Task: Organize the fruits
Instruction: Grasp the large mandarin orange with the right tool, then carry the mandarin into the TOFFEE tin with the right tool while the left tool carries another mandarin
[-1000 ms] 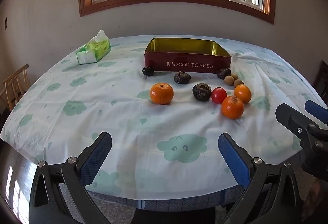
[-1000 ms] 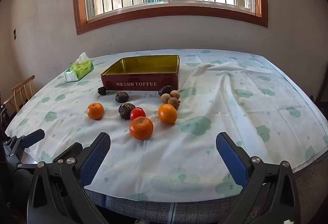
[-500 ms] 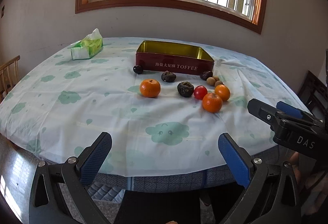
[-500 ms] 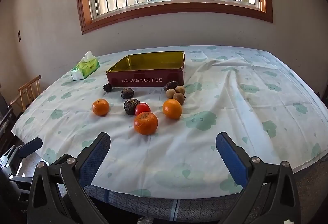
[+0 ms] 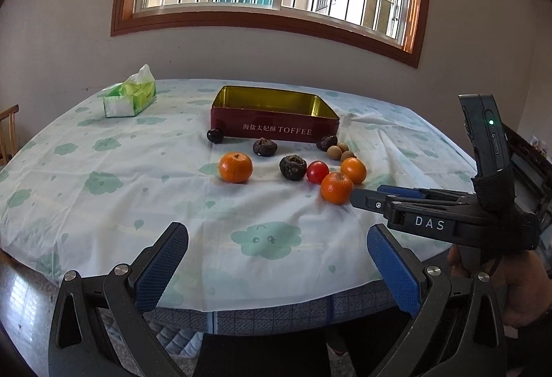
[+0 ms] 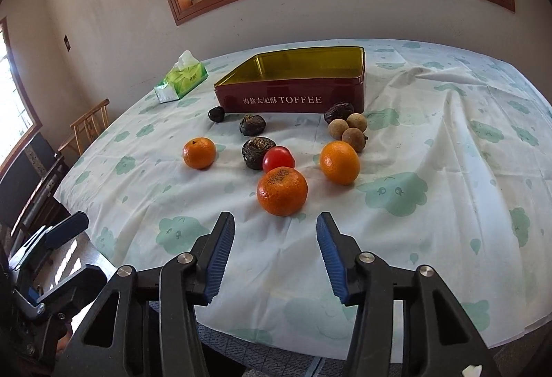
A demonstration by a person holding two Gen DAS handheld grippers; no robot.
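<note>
A red TOFFEE tin [image 5: 276, 128] [image 6: 293, 97] stands open and empty at the table's back. In front of it lie three oranges, a red tomato [image 6: 278, 158], dark wrinkled fruits and brown longans [image 6: 348, 130]. My right gripper [image 6: 275, 232] is open and empty, its jaws just short of the nearest orange [image 6: 282, 187]; in the left wrist view it [image 5: 358, 197] reaches in from the right beside that orange [image 5: 336, 187]. My left gripper [image 5: 276, 244] is open and empty over the table's near edge.
A green tissue box [image 5: 131, 97] [image 6: 182, 77] sits at the back left. The table has a white cloth with green clouds [image 5: 265, 239], wrinkled at the right [image 6: 448, 107]. Wooden chairs [image 6: 89, 121] stand at the left.
My right gripper has moved forward over the table to the nearest orange and its jaws have narrowed. My left gripper has drawn back slightly and turned.
</note>
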